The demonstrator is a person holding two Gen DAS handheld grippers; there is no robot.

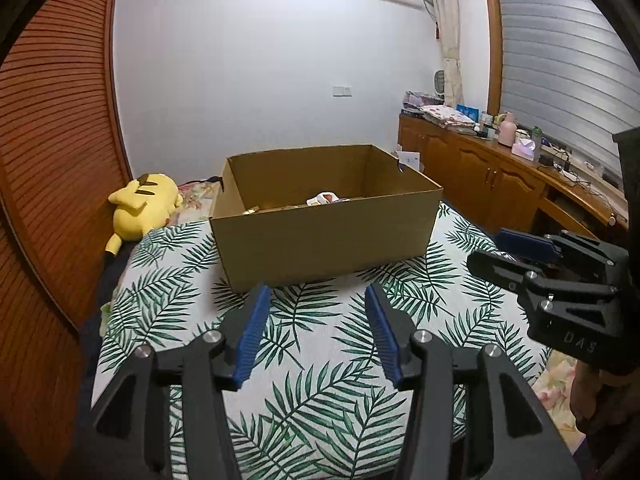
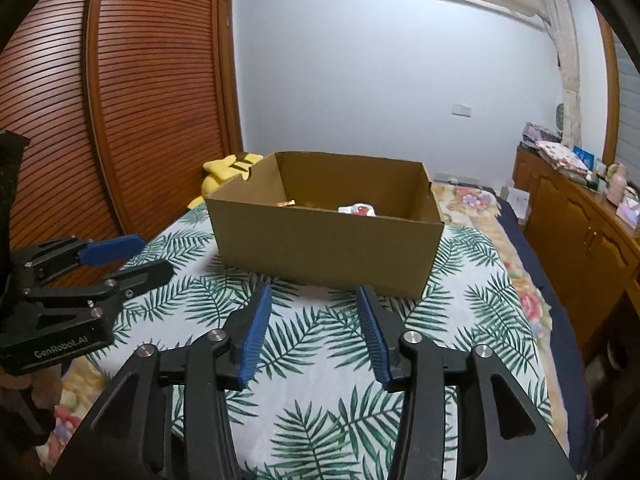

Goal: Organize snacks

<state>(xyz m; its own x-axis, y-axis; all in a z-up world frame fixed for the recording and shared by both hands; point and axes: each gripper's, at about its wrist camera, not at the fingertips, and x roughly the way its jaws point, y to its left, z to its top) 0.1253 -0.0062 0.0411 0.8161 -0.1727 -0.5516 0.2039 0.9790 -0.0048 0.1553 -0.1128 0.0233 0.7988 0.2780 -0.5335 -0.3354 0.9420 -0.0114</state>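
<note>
An open cardboard box (image 1: 324, 236) (image 2: 328, 248) stands on a leaf-print cloth (image 1: 320, 360) (image 2: 320, 380) spread over the bed. Inside it lie a white and red snack packet (image 1: 326, 199) (image 2: 358, 210) and an orange one (image 1: 252, 211) (image 2: 287, 203); the front wall hides the rest of the box floor. My left gripper (image 1: 317, 292) (image 2: 154, 254) hovers open just short of the box front, with nothing between its blue pads. My right gripper (image 2: 314, 292) (image 1: 486, 248) hangs beside it on the right, open too and empty.
A yellow plush toy (image 1: 142, 208) (image 2: 230, 168) lies left of the box by the slatted wooden wardrobe doors (image 1: 52, 140). A wooden sideboard (image 1: 500, 176) (image 2: 580, 220) crowded with small items runs along the right, past the bed's edge.
</note>
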